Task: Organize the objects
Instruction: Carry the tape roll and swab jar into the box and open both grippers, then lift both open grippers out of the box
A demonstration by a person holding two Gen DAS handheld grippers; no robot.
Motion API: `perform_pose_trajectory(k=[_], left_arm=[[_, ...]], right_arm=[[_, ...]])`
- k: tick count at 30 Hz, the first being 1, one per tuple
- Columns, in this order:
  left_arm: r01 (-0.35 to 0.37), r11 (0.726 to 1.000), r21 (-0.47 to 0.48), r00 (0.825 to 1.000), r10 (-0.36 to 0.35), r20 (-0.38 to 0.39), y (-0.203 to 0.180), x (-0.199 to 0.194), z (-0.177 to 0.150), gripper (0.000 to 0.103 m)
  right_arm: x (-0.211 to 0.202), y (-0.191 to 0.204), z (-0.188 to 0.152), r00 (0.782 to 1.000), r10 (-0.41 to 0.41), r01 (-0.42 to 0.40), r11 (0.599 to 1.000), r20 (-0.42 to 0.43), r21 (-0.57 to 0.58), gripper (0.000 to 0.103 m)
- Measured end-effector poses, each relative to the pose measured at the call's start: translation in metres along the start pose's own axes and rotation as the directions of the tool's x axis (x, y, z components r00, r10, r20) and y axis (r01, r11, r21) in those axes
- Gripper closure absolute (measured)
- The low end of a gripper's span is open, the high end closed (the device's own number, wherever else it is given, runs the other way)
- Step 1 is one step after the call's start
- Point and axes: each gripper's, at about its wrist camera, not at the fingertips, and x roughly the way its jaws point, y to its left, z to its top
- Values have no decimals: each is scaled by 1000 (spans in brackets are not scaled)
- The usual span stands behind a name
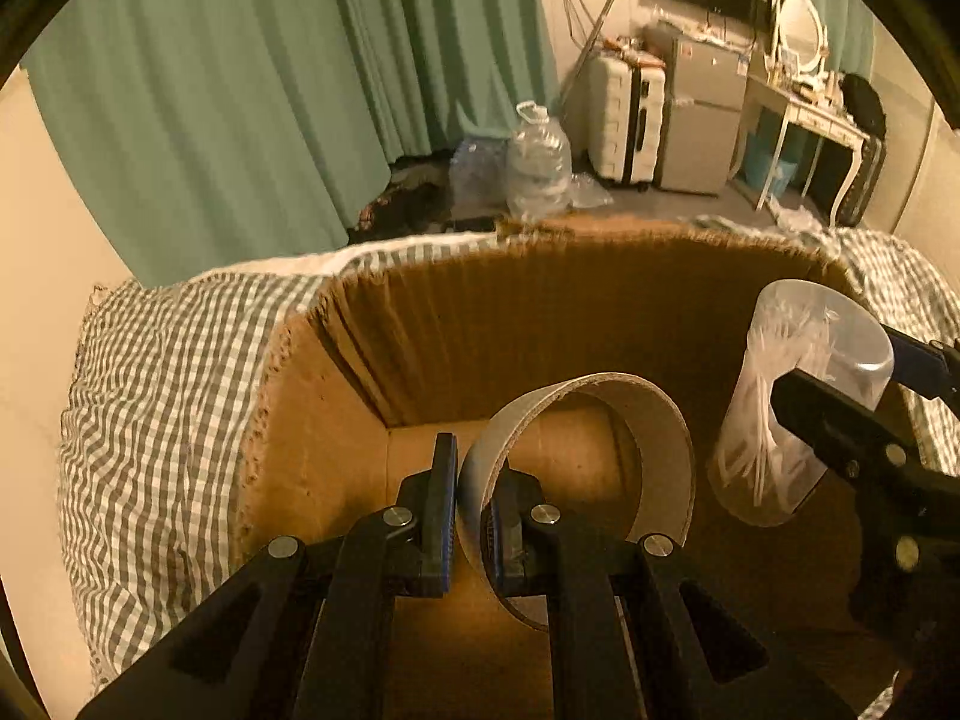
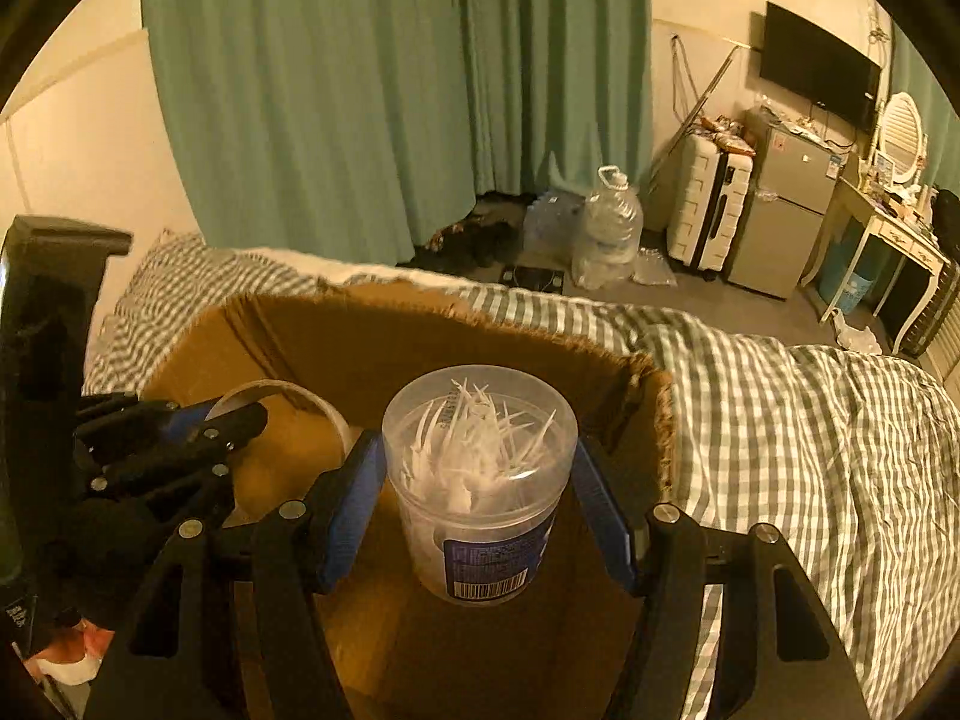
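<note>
An open cardboard box [image 1: 456, 324] sits on a bed with a checked cover. My left gripper [image 1: 471, 504] is shut on the wall of a cardboard tape ring [image 1: 666, 450], holding it upright inside the box. My right gripper [image 2: 480, 504] is shut on a clear plastic jar of white floss picks [image 2: 480, 474], its blue pads pressing both sides, over the box's [image 2: 384, 336] inside. In the left wrist view the jar [image 1: 804, 396] hangs at the right with the right gripper [image 1: 864, 390] on it. The left gripper [image 2: 222, 426] and ring [image 2: 288, 396] show at the left of the right wrist view.
The checked bed cover [image 2: 810, 450] surrounds the box. Beyond the bed stand green curtains [image 1: 240, 90], large water bottles [image 1: 537, 162], a white suitcase [image 1: 624, 120], a small fridge [image 2: 780, 210], a dressing table with a mirror [image 1: 804, 78] and a wall television [image 2: 822, 72].
</note>
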Motion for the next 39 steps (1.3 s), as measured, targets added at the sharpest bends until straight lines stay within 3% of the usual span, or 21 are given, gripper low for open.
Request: perform_pose_trajectory(k=[10, 16, 18, 24, 27, 28, 29, 31, 36, 39], left_arm=[[-19, 1000, -8, 999, 19, -43, -2, 11, -3, 94], [-14, 1000, -26, 999, 13, -44, 0, 11, -3, 94], [-3, 1000, -29, 999, 1, -41, 1, 7, -2, 92], [-13, 1000, -22, 1000, 13, -23, 3, -10, -1, 82], [-19, 1000, -13, 1000, 19, -20, 1, -20, 0, 73], [-27, 1000, -6, 999, 26, -19, -1, -23, 0, 62], [-37, 999, -1, 999, 37, -15, -2, -28, 0, 40], [-57, 998, -3, 998, 57, 13, -3, -39, 1, 19], [-58, 998, 13, 996, 57, 62, -8, -74, 3, 18], [-39, 999, 7, 997, 39, 63, -11, -93, 7, 10]], right_arm=[[15, 6, -7, 998, -2, 1, 1000, -62, -13, 40], [5, 4, -3, 1000, -14, 14, 1000, -26, 3, 39], [-4, 5, 0, 1000, -22, 21, 1000, 4, 6, 31], [-39, 4, 9, 995, -44, 43, 999, 85, 13, 25], [-58, 3, 13, 991, -68, 66, 998, 120, 21, 22], [-64, 1, 14, 989, -72, 70, 997, 128, 25, 21], [-72, 0, 15, 987, -78, 74, 997, 141, 31, 19], [-83, -5, 17, 985, -76, 71, 997, 157, 38, 16], [-123, -14, 15, 975, -92, 81, 995, 203, 60, 14], [-144, -20, 14, 970, -94, 78, 994, 223, 78, 13]])
